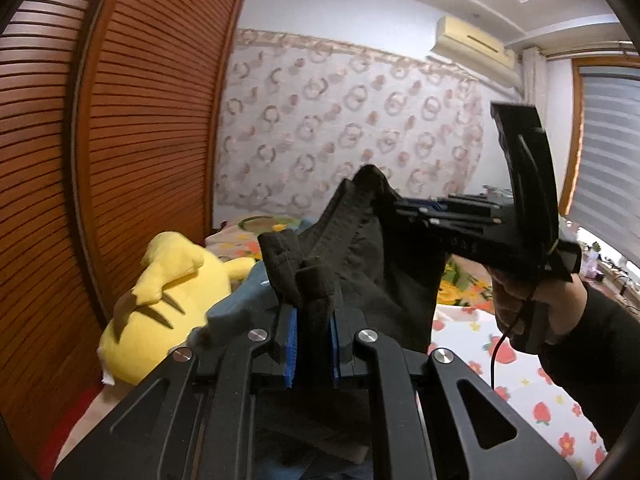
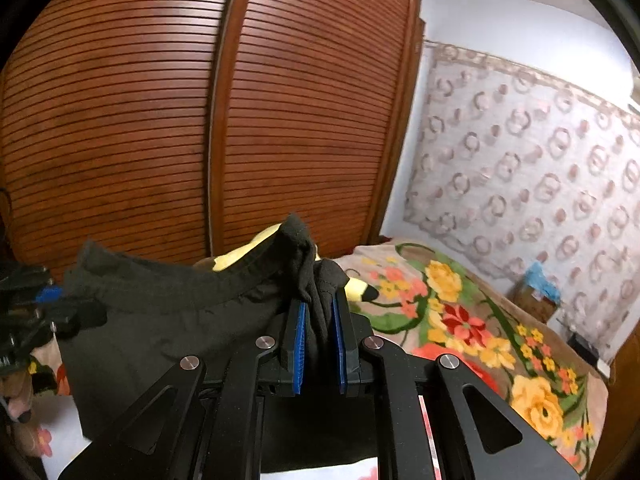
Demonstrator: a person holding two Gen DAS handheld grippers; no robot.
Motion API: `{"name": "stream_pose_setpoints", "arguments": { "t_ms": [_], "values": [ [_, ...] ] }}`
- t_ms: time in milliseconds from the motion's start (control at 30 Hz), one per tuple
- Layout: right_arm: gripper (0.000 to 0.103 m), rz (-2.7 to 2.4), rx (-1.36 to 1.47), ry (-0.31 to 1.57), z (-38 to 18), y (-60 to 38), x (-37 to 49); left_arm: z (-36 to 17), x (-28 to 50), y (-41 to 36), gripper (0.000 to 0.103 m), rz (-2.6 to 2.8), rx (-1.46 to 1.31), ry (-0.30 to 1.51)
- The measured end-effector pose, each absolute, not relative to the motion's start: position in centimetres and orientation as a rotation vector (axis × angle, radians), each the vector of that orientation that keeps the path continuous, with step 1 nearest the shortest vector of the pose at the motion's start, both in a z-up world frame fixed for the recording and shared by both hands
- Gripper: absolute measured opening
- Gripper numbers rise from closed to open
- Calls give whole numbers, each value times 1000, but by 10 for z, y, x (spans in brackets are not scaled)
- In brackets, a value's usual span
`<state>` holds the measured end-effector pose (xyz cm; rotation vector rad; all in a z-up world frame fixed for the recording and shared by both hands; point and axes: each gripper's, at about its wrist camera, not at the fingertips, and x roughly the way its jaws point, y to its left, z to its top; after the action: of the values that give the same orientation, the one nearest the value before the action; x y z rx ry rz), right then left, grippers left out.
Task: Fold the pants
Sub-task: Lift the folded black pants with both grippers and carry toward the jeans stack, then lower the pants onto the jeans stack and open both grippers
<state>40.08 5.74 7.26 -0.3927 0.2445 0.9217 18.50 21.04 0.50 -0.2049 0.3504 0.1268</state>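
The dark pants [image 1: 376, 264] hang in the air over the bed, stretched by their ribbed waistband between both grippers. My left gripper [image 1: 314, 316] is shut on one bunched corner of the waistband, its blue pads pressing the cloth. In the same view the right gripper [image 1: 394, 204] comes in from the right, held by a hand [image 1: 516, 300], and pinches the other corner. In the right wrist view my right gripper [image 2: 320, 320] is shut on the pants [image 2: 168, 312], and the left gripper [image 2: 44, 304] shows at the left edge.
A yellow plush toy [image 1: 168, 304] lies on the bed by the louvred wooden wardrobe doors [image 2: 200, 120]. A flowered blanket [image 2: 460, 320] and a strawberry-print sheet [image 1: 512, 360] cover the bed. A patterned curtain [image 1: 340, 120] hangs behind. A small box [image 2: 536, 296] sits by the far wall.
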Motion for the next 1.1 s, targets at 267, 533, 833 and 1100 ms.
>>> {"name": "stream_pose_setpoints", "arguments": {
  "t_ms": [267,533,833,1100],
  "values": [
    [12,955,-406,243,70,65,409,1,176,219,14,178,-251,325],
    [31,925,-411,349,69,65,427,-9,181,213,16,212,-224,378],
    [38,895,-347,358,82,22,428,-10,182,218,22,223,-231,405],
    [38,858,-349,418,66,34,431,-12,180,214,27,249,-201,445]
  ]
}}
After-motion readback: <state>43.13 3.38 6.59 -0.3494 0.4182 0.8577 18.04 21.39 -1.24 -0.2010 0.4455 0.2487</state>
